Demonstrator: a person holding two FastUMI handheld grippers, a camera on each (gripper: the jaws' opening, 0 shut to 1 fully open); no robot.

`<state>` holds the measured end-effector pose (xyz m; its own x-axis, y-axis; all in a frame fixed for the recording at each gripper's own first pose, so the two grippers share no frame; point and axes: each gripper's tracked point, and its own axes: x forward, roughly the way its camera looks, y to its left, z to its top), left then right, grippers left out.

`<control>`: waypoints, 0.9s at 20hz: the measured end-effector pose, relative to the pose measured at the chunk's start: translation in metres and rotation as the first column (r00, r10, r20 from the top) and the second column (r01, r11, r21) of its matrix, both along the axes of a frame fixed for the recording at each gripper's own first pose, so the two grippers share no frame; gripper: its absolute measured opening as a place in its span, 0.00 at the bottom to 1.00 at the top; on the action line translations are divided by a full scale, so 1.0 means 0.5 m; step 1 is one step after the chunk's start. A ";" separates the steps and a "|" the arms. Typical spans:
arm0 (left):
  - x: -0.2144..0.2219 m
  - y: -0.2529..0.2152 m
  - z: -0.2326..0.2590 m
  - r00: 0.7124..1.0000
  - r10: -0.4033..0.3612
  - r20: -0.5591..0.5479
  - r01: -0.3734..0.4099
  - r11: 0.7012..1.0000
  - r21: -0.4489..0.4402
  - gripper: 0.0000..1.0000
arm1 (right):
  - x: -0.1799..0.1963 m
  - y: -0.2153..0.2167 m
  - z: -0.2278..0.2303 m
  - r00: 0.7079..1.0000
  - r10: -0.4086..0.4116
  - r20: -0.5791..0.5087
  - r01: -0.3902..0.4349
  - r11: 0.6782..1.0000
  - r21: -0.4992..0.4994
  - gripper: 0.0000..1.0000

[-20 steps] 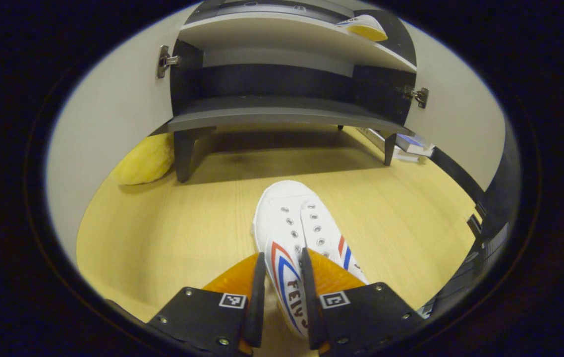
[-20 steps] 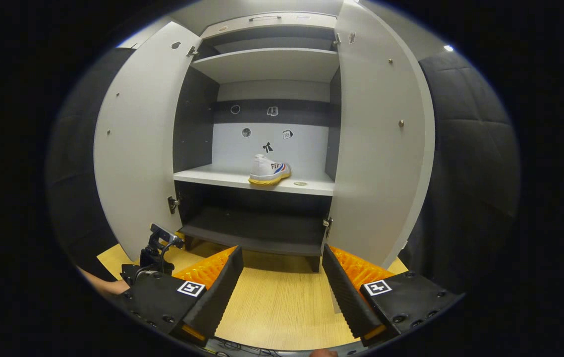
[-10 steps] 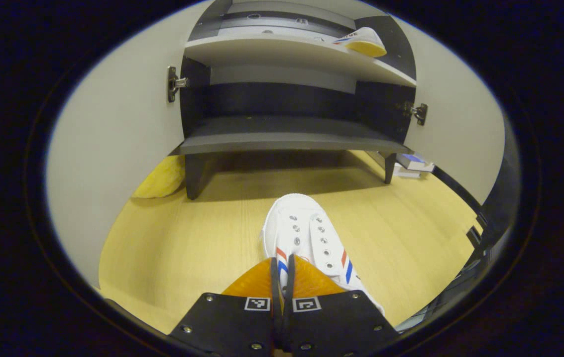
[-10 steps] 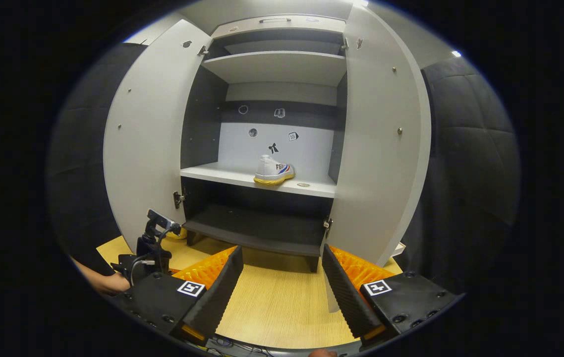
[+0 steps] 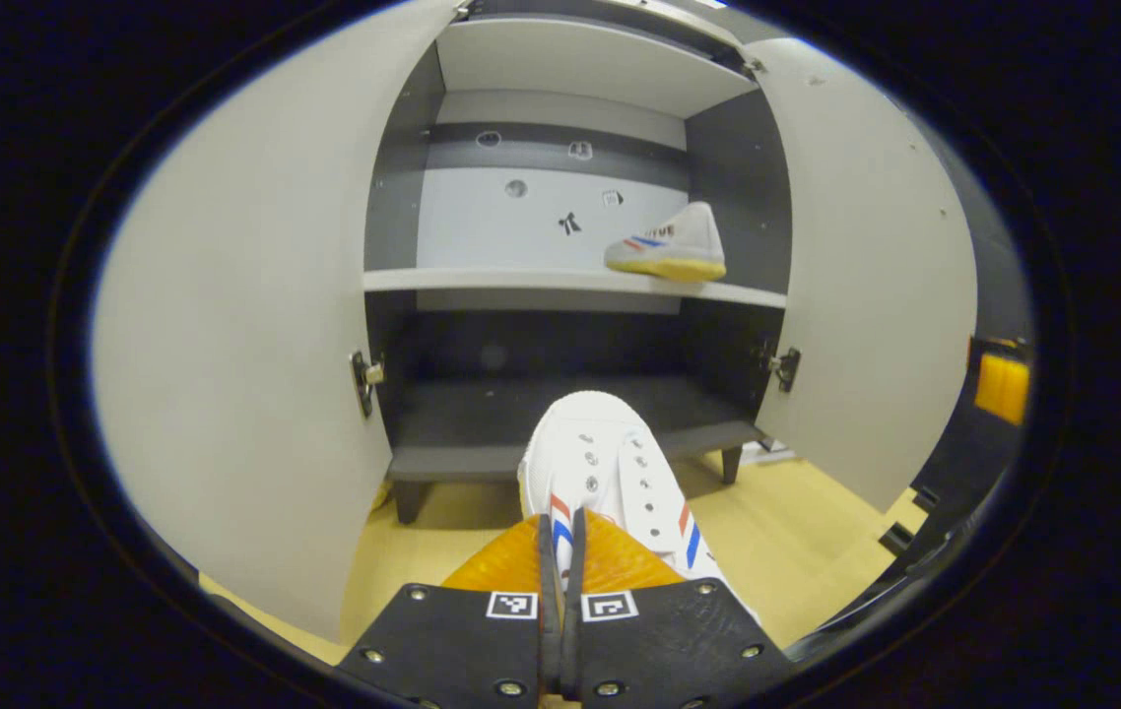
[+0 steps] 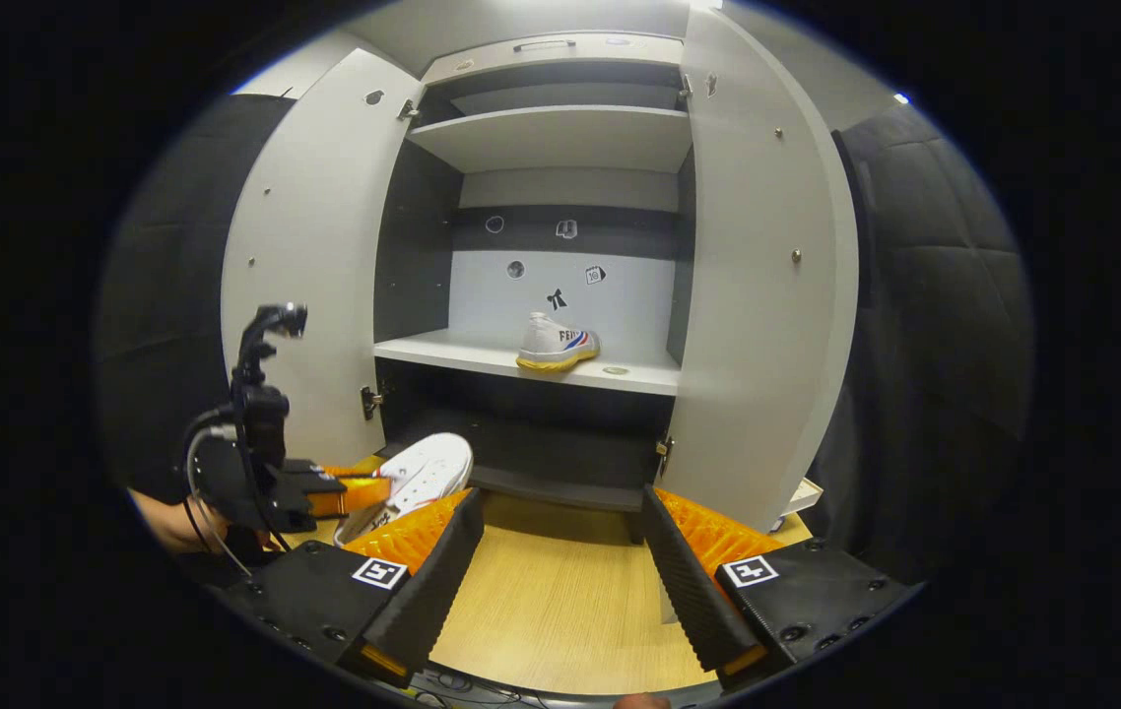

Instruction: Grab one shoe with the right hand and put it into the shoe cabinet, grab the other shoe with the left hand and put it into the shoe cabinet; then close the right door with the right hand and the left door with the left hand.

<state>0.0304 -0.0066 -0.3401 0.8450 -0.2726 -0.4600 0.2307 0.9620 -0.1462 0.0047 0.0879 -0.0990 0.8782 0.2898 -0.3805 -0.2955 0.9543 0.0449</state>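
My left gripper point(image 5: 559, 537) is shut on the side wall of a white shoe point(image 5: 605, 468) with red and blue stripes, which hangs off the floor with its toe toward the open shoe cabinet point(image 5: 560, 438). The other white shoe point(image 5: 667, 244) rests on the right part of the middle shelf point(image 5: 482, 280). In the right gripper view the held shoe point(image 6: 413, 478) sits low on the left in the left gripper point(image 6: 349, 489), and the shelved shoe point(image 6: 558, 344) lies on the shelf point(image 6: 452, 352). My right gripper point(image 6: 560, 551) stands open with nothing between its fingers, back from the cabinet.
Both cabinet doors stand wide open, the left door point(image 6: 309, 256) and the right door point(image 6: 767, 276). A dark bottom shelf point(image 6: 560, 478) lies under the middle one. The wooden floor point(image 6: 551, 601) spreads in front. A person's hand point(image 6: 166, 517) holds the left gripper.
My left gripper shut on the shoe, then lifted it off the floor and tilted up toward the cabinet. The right gripper stayed open and almost still.
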 end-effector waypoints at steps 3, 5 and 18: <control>-0.002 0.005 0.011 0.996 0.025 0.091 -0.022 0.999 -0.041 0.01 | -0.004 -0.001 0.000 1.000 0.012 0.004 -0.012 1.000 0.011 1.00; 0.000 0.003 0.009 0.989 0.029 0.147 -0.021 0.998 -0.056 0.00 | -0.007 -0.006 -0.001 1.000 0.013 0.003 -0.013 1.000 0.016 1.00; -0.007 0.012 0.024 0.968 0.112 0.223 -0.109 0.994 -0.027 0.01 | -0.062 -0.108 -0.026 0.996 -0.078 -0.030 0.079 0.997 0.013 1.00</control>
<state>0.0268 -0.0004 -0.3281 0.9513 -0.1768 -0.2527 0.1513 0.9815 -0.1171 -0.0262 0.0339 -0.1121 0.8871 0.2259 -0.4025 -0.2181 0.9737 0.0659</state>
